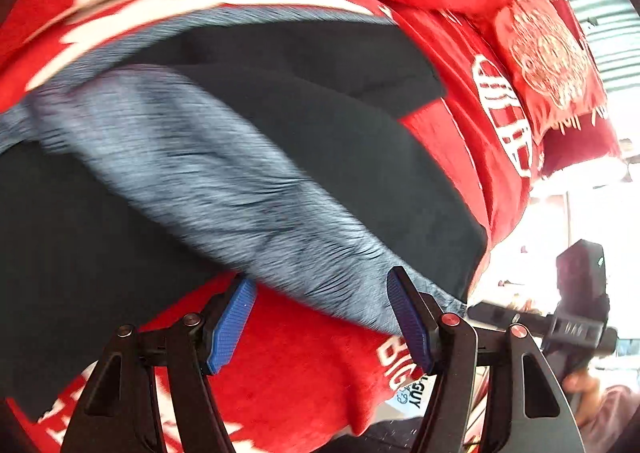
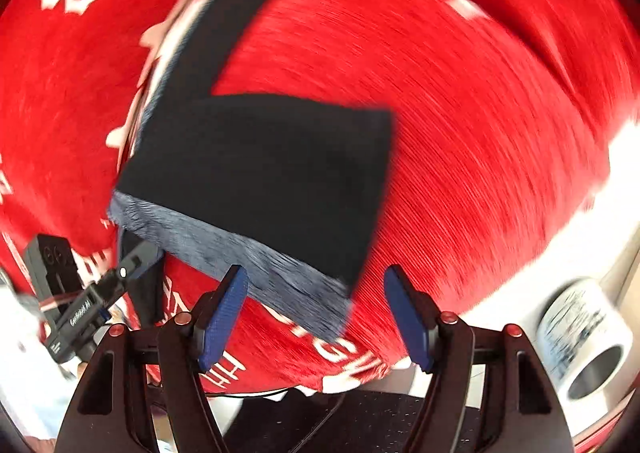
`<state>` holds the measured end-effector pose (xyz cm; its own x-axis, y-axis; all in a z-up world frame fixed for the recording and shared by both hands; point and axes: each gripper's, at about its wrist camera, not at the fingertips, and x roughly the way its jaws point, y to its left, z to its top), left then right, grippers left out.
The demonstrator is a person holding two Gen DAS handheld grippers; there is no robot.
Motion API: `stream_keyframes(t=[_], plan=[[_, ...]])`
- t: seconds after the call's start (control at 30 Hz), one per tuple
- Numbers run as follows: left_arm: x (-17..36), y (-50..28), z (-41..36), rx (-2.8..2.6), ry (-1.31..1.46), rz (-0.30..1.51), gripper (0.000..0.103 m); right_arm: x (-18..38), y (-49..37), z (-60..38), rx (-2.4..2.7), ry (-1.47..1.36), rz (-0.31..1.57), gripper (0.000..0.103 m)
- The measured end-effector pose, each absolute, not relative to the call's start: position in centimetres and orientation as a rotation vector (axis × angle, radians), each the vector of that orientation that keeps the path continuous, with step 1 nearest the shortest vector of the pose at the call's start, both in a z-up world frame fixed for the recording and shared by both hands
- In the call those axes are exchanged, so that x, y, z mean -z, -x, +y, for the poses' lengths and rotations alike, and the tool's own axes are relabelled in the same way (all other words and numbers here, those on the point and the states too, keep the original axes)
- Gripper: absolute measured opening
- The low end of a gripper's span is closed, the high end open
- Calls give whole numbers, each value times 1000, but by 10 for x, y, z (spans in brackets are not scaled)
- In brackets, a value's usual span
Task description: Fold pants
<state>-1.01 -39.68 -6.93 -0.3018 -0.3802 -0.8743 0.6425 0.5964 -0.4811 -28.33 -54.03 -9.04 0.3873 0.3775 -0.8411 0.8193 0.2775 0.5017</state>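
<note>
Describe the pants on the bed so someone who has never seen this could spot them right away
Start from the big red blanket with white lettering that fills both views. On it lie the pants, a flat dark slab with one leg running away. They are the only black thing on the red, edged with a heathered grey-blue band along one side.

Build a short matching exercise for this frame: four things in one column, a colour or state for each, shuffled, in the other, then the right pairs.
Things:
1. pants
2. waistband
3. blanket
4. right gripper

Colours or states:
A. red with white lettering
B. heathered grey strip
C. black, lying on the red fabric
D. jaws apart, pads pressing on nothing

Pairs: 1-C, 2-B, 3-A, 4-D
</note>
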Motion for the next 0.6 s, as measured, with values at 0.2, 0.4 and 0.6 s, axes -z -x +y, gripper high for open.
stream_keyframes(t=[0.2,0.4,0.6], plan=[[78,15,-407,1039,-230,1579,68,122,282,-518,294,-1462,1099,37],[61,3,-416,1043,-169,1543,68,84,260,-533,245,-1438,963,12],[27,-38,-453,1013,-99,1447,68,23,187,-601,129,-1308,894,12]])
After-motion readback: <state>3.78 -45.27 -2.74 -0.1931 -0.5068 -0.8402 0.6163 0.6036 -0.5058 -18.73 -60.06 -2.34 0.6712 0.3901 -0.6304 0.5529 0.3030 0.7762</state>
